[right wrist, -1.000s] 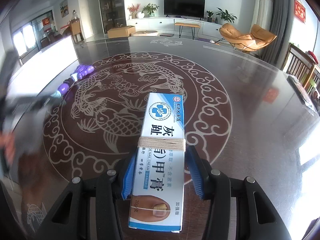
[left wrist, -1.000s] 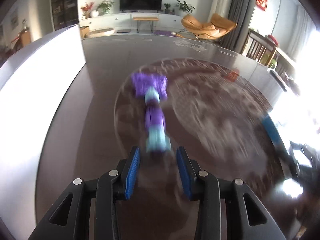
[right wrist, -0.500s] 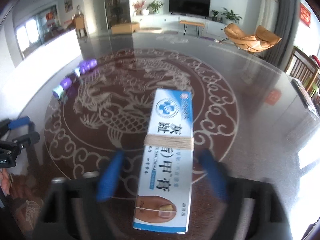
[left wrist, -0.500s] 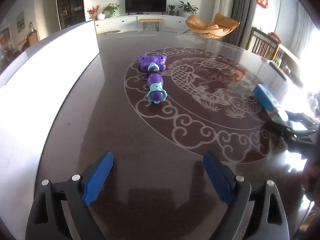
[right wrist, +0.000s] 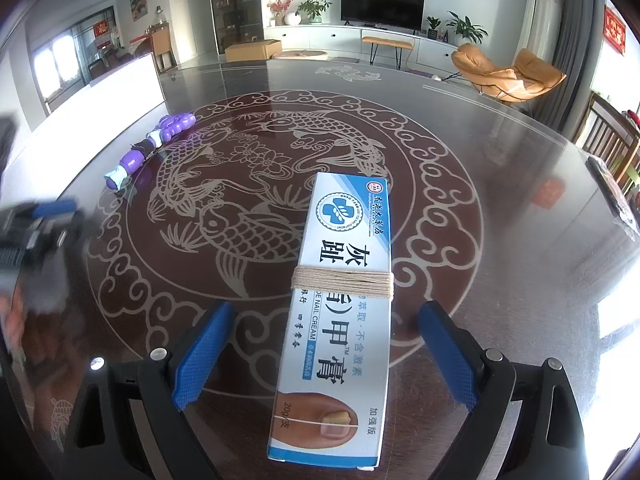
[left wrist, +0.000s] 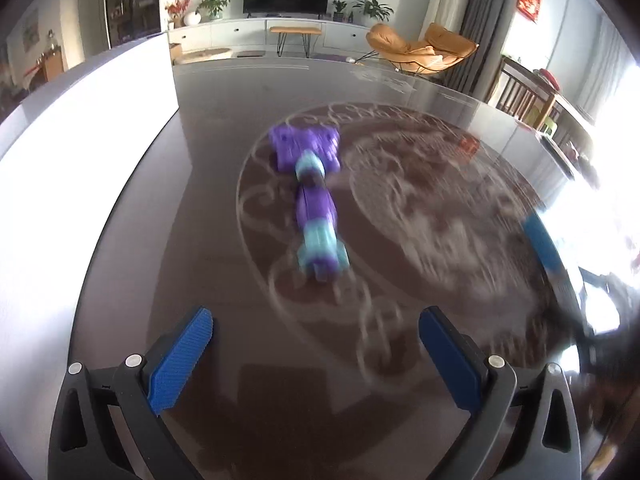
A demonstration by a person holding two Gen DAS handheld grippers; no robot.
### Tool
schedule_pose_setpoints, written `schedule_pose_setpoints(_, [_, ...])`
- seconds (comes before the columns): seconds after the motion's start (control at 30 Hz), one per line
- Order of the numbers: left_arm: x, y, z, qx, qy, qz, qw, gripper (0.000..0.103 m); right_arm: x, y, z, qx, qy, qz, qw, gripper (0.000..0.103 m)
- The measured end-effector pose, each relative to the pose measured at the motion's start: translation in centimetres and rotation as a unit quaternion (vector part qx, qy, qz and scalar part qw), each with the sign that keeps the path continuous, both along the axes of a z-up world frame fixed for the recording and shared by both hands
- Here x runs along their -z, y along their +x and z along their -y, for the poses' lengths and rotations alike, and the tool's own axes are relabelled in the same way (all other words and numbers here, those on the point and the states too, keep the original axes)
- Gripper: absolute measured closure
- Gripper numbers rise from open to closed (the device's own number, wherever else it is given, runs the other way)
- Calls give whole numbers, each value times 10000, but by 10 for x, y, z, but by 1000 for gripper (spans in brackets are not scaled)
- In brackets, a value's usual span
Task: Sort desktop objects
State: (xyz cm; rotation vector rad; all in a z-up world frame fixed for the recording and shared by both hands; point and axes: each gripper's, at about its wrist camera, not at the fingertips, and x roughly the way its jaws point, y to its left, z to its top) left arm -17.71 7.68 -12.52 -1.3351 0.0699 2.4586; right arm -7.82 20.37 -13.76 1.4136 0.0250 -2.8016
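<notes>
- Purple toy (left wrist: 316,204), left wrist view: lies blurred on the worktop (left wrist: 208,240) ahead of my left gripper (left wrist: 316,344), whose jaws are opening, nothing between them.
- Right wrist view: cream box (right wrist: 340,312) rests flat between my right gripper (right wrist: 326,352) pads, released, untouched.

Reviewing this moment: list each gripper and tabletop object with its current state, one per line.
left gripper: jaws opening, nothing between them.
right gripper: open, pads clear of the box.
nail cream box: flat on the table, string-wrapped, between the right pads, released.
purple toy: lying on the table, ahead of the left gripper, untouched.
</notes>
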Motion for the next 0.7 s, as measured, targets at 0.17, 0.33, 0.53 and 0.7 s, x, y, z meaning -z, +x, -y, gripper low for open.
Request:
schedule_pose_setpoints(0.17, [3,-51,-27,129,-392,-18,9991,0,0,0,0,3,0,0,10000,9])
schedule_pose_setpoints(0.33, [5,-72,-40,120,-580,-191,9981,8,0,0,1,5,0,-1,10000,9])
schedule_pose_setpoints(0.53, [-5,-63,-36,144,-573,-479,9971,65,0,0,1,8,-2,-1,10000,9])
schedule_pose_setpoints(0.7, [-7,-7,-15,-10,-446,-493,9978,73,0,0,1,10,0,-1,10000,9])
